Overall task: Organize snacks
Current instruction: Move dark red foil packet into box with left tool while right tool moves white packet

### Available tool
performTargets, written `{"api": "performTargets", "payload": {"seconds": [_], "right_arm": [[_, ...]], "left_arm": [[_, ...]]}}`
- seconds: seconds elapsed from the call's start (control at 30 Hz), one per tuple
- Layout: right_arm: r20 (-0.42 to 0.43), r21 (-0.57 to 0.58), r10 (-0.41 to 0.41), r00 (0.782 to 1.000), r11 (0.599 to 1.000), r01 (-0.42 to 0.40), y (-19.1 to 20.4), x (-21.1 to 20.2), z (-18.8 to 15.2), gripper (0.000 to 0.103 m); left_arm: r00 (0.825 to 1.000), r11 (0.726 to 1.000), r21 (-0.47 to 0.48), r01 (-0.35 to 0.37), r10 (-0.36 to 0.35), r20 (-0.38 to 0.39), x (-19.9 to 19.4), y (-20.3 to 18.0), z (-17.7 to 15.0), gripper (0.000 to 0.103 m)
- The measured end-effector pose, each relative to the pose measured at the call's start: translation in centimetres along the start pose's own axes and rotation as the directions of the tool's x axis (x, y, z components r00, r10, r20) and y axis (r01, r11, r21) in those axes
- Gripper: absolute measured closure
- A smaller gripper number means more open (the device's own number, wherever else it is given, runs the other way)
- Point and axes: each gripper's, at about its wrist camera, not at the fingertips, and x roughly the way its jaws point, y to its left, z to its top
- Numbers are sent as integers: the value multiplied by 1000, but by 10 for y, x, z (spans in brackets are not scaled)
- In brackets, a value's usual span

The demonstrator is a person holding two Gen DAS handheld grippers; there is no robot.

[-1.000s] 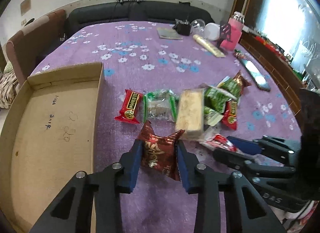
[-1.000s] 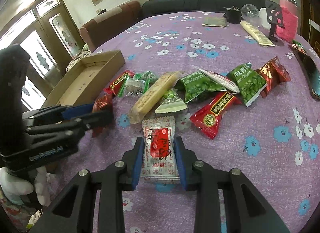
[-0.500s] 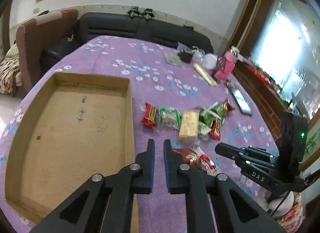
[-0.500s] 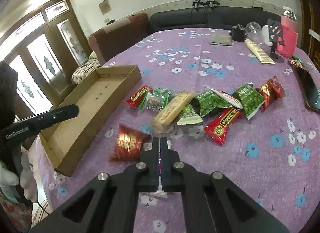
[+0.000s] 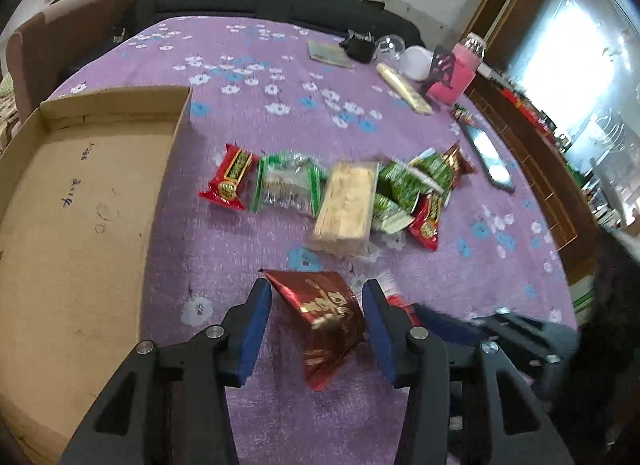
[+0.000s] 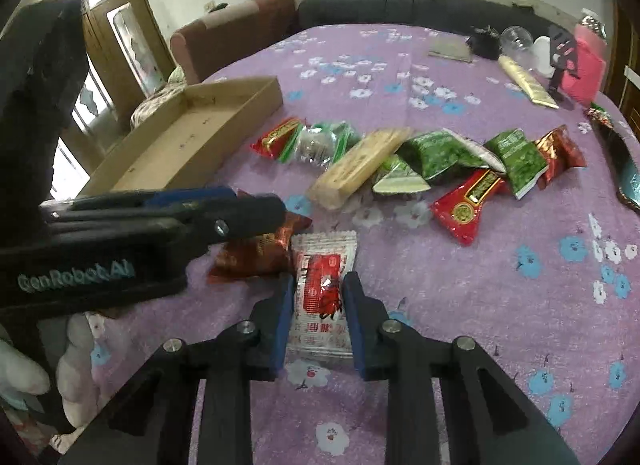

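Note:
A dark red foil snack (image 5: 324,319) lies on the purple cloth between the fingers of my left gripper (image 5: 316,297), which is open around it. It also shows in the right wrist view (image 6: 256,253). My right gripper (image 6: 316,293) is open around a white and red sachet (image 6: 322,293) lying flat. A cardboard tray (image 5: 80,201) sits at the left, empty. A row of snacks lies beyond: a red pack (image 5: 230,177), a clear green pack (image 5: 286,185), a beige wafer bar (image 5: 348,205), green packs (image 6: 440,153).
A phone (image 5: 490,155), a pink bottle (image 5: 458,73), a long cream tube (image 5: 404,89), a clear cup (image 6: 516,39) and a booklet (image 5: 328,54) lie at the table's far right. A sofa and an armchair stand behind the table.
Both grippers were shut and raised half a second ago. Now both are lowered and open, the left around the dark red snack, the right around the white sachet.

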Motion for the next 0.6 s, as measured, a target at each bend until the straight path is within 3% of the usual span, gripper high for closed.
{"api": "performTargets", "payload": {"seconds": [0.1, 0.2, 0.23, 0.27, 0.43, 0.6], "right_arm": [[22, 28, -12, 1000, 1000, 12, -11, -14, -5, 82], [43, 61, -24, 999, 998, 22, -25, -32, -11, 82], [49, 73, -24, 998, 997, 20, -30, -38, -13, 82], [53, 79, -24, 998, 997, 20, -32, -42, -14, 82], [76, 84, -16, 997, 996, 10, -31, -57, -11, 82], [102, 19, 39, 994, 999, -41, 4, -64, 7, 82]], "left_arm": [[999, 999, 24, -27, 27, -27, 12, -7, -2, 50], [997, 993, 87, -82, 82, 0, 18, -18, -3, 46], [996, 990, 101, -93, 93, 6, 19, -21, -4, 58], [997, 992, 100, -81, 80, 10, 19, -21, -5, 65], [999, 999, 46, 12, -14, 47, -5, -11, -9, 67], [985, 995, -56, 85, -76, 154, -65, 24, -11, 67]]}}
